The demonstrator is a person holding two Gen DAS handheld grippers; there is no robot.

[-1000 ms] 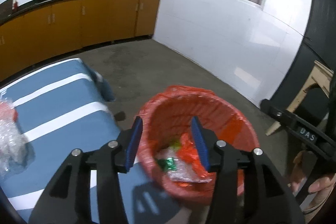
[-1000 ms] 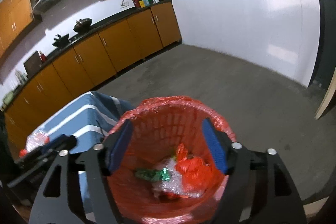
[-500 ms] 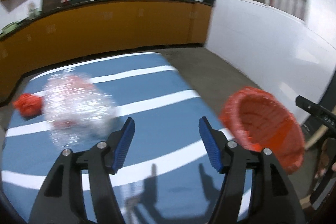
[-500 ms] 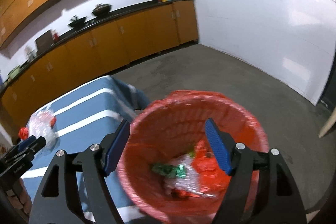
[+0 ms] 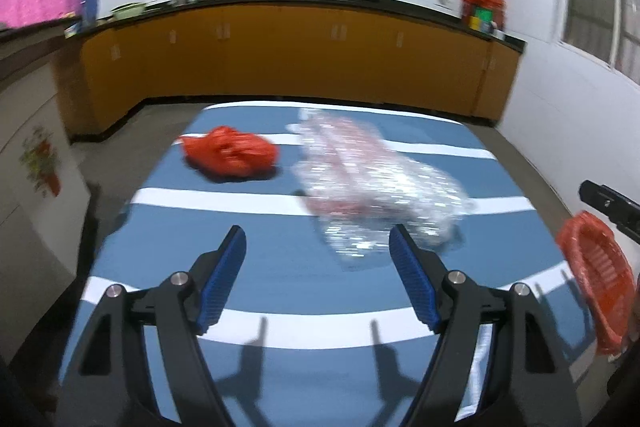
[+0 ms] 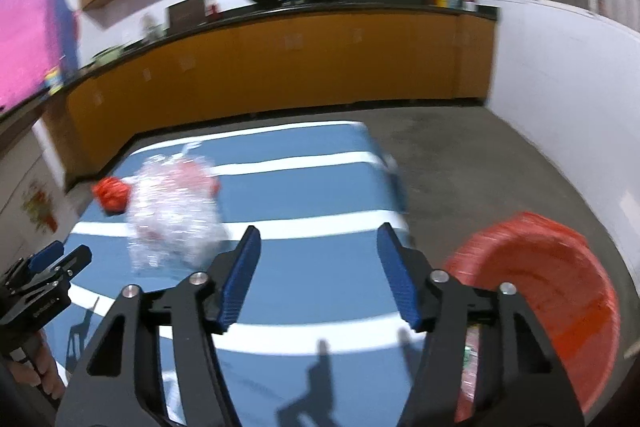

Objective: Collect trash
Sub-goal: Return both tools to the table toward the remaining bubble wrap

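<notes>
We find no text, label, brand or number that we can read in either view. At the lower left of the right wrist view, the body of the left tool [image 6: 44,269] carries a faint line of lettering, too small and blurred for us to make out. The containers on the counter at the upper right are colour patches only.

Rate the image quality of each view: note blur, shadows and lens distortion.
Left wrist view: the clear bubble-wrap bundle is motion-smeared, the crumpled red plastic bag is soft, and gripper shadows fall on the blue striped tablecloth. Right wrist view: stronger smear on the red-lined bin; fisheye bends the countertop.
</notes>
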